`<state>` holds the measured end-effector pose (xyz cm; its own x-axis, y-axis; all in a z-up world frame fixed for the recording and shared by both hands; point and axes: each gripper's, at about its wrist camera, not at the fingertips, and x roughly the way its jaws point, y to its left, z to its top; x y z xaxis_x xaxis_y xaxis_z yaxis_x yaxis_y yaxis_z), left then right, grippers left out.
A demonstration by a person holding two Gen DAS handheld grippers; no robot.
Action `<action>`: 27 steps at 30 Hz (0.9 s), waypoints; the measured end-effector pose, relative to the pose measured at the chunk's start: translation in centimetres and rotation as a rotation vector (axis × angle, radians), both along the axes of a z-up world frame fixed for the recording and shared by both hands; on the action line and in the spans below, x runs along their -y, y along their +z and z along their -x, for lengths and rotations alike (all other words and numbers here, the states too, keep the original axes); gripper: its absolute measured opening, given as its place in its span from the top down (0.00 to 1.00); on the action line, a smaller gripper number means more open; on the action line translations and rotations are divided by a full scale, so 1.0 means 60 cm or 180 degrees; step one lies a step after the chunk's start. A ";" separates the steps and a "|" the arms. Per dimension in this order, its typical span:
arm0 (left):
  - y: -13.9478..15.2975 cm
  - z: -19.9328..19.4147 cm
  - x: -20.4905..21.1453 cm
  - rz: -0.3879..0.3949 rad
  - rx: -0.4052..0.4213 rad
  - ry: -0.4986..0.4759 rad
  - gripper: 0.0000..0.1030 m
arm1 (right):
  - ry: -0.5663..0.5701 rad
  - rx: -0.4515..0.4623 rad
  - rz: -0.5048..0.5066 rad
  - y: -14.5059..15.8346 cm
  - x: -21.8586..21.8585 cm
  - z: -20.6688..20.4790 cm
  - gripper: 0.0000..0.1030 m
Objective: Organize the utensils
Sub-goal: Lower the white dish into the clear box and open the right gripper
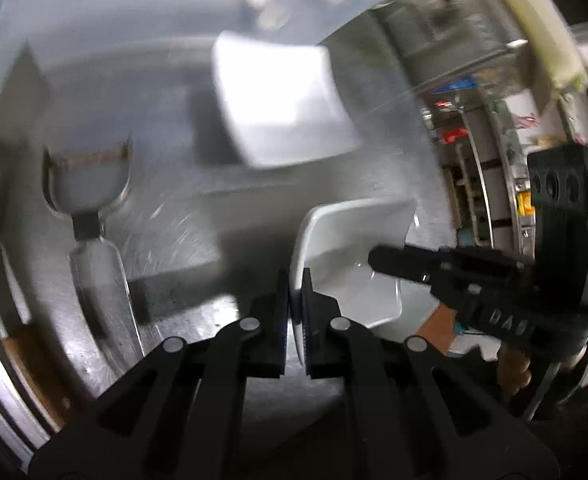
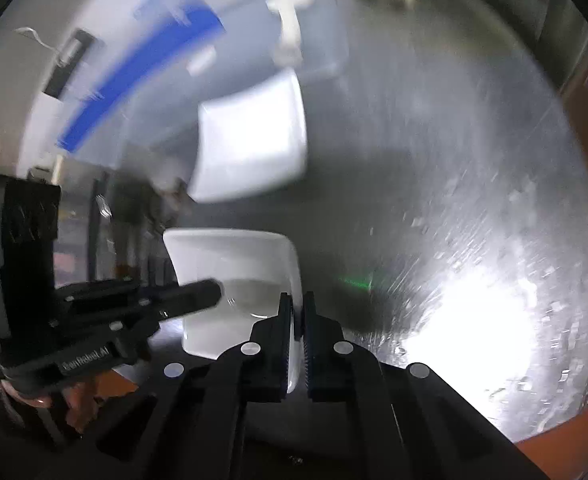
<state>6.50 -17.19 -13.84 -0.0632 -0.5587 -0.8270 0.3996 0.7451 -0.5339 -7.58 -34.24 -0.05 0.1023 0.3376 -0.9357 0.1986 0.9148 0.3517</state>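
Left gripper (image 1: pixel 296 300) clamped, angled downward, right gripper (image 2: pixel 297 320) likewise

Item one: a white square ceramic dish (image 1: pixel 346 268) is sitting nearest me on the scratched steel worktop (image 1: pixel 166 224). My left gripper (image 1: pixel 296 312) is clamping the dish's left rim, and my right gripper (image 2: pixel 297 332) is clamping its right rim, so the dish is lying between the two.

Item two: a second white square dish (image 1: pixel 282 108) is lying behind the first, farther from me and apart from it.

Item three: a metal scoop-shaped utensil (image 1: pixel 90 208) is resting on the worktop, well left of both dishes.
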 end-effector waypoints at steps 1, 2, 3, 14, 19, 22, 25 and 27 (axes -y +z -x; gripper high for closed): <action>0.022 0.000 0.000 0.0050 0.0093 -0.0009 0.96 | 0.0015 0.0090 0.0016 0.019 0.000 -0.003 0.93; 0.059 -0.005 -0.001 0.0138 0.0263 -0.0005 0.96 | 0.0049 0.0275 0.0051 0.056 -0.003 -0.010 0.93; 0.084 -0.009 -0.001 0.0191 0.0376 -0.0001 0.96 | 0.0072 0.0403 0.0078 0.082 -0.005 -0.017 0.93; 0.262 -0.312 -0.006 -0.0097 0.0967 0.0267 0.95 | 0.0481 0.0806 0.0416 0.181 -0.046 -0.365 0.91; 0.121 -0.447 0.028 -0.0578 0.0248 0.0234 0.94 | 0.0410 -0.0112 0.0436 0.014 -0.048 -0.495 0.90; 0.040 -0.481 0.038 -0.0719 -0.0137 0.0268 0.94 | 0.0487 -0.0458 0.0610 -0.068 -0.061 -0.524 0.89; -0.006 -0.494 0.046 -0.0802 -0.0409 0.0266 0.94 | 0.0553 -0.0633 0.0754 -0.116 -0.074 -0.538 0.87; -0.021 -0.502 0.045 -0.0782 -0.0573 0.0261 0.94 | 0.0610 -0.0709 0.0830 -0.137 -0.081 -0.540 0.84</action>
<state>36.65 -19.89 -15.09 -0.1837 -0.3529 -0.9174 0.2484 0.8864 -0.3907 24.82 -29.39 -8.29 -0.1548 0.0789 -0.9848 0.0607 0.9957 0.0702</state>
